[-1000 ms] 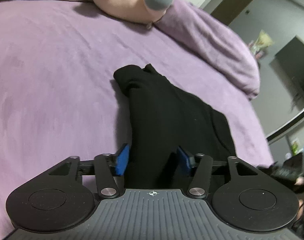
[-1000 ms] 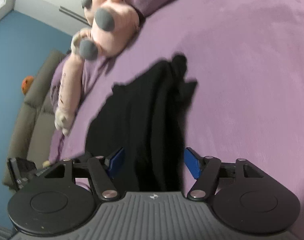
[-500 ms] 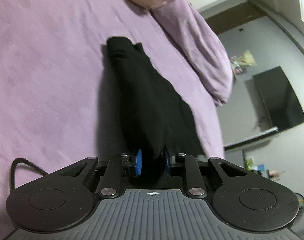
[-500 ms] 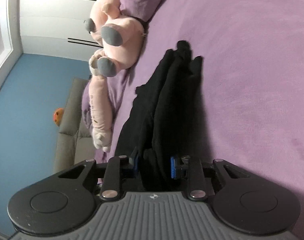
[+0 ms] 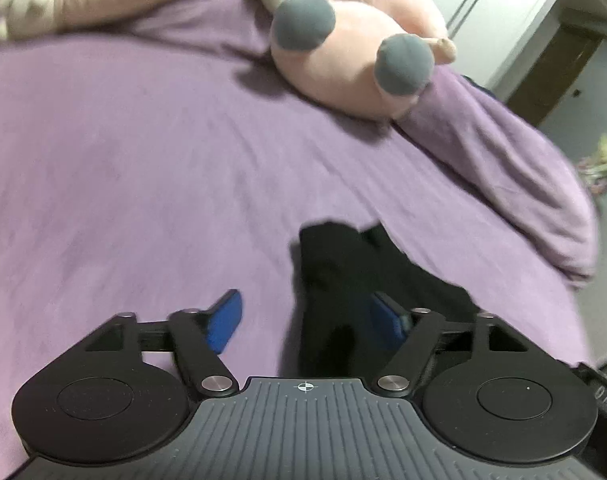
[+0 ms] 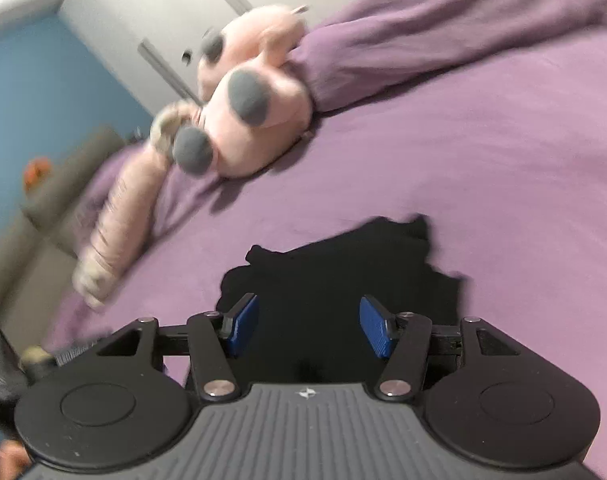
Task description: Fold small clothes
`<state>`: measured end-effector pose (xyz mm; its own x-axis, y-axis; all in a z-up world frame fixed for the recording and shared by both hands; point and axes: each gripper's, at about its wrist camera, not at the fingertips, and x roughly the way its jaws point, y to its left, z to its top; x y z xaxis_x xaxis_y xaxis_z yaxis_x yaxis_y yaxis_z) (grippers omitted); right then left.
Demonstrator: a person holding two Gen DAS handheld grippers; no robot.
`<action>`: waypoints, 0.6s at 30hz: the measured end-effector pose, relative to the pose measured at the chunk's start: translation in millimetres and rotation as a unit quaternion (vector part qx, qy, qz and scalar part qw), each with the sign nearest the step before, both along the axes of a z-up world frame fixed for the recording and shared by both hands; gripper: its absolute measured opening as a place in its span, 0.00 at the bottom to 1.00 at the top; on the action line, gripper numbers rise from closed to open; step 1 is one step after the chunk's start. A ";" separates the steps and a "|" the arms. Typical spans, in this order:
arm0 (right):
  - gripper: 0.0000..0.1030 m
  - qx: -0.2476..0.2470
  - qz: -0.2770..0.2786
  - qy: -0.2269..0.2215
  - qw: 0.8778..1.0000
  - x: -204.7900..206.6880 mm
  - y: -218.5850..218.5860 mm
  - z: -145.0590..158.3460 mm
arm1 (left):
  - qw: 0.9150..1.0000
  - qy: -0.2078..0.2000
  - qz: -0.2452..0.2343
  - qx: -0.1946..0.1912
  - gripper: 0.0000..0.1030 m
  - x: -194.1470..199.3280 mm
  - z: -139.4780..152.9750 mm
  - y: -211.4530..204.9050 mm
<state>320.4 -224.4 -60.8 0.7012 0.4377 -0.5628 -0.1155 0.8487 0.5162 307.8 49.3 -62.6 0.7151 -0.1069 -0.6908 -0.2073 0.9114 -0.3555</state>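
Note:
A small black garment [image 5: 343, 272] lies bunched on the purple bed cover [image 5: 143, 160]. In the left wrist view my left gripper [image 5: 305, 324] hovers over its near end. The jaws are opening, and the cloth sits between them close to the right pad [image 5: 387, 326], with neither pad pressing on it. In the right wrist view the same black garment [image 6: 343, 272] spreads beneath my right gripper [image 6: 309, 330]. Its jaws are opening too, with the blue pads [image 6: 243, 328] standing apart over the cloth and gripping nothing.
A pink plush toy [image 5: 351, 48] with grey feet lies at the far end of the bed, also the plush toy [image 6: 243, 120] in the right view. A bunched purple blanket [image 5: 503, 160] runs along the right side. The bed's edge drops off at the right.
Half a second ago both grippers were shut on the garment's near end. Now both have let go and stand open, and the garment looks shorter and more bunched. Both cameras have tilted up.

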 end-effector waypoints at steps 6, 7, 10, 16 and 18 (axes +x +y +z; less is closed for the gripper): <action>0.41 -0.110 -0.027 -0.025 0.993 46.8 48.0 -30.9 | 0.999 -0.015 0.029 0.037 0.76 43.9 -39.1 -38.3; 0.39 -0.127 -0.031 -0.029 0.991 49.7 45.0 -36.0 | 0.998 -0.024 0.026 0.052 0.81 48.1 -42.6 -43.7; 0.38 -0.155 -0.053 -0.041 0.986 62.3 37.9 -48.0 | 0.996 -0.027 0.022 0.080 0.88 54.3 -50.2 -50.2; 0.38 -0.147 -0.075 -0.051 0.985 61.1 28.7 -56.6 | 0.997 -0.041 0.015 0.071 0.92 52.7 -58.1 -45.0; 0.39 -0.153 -0.072 -0.051 0.984 58.8 33.0 -51.4 | 0.997 -0.033 0.014 0.072 0.91 51.1 -53.9 -45.1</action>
<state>379.3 -191.5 -112.2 0.8032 0.1502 -0.5764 -0.0207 0.9741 0.2251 358.9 4.2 -116.5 0.7611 0.0110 -0.6485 -0.2140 0.9481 -0.2351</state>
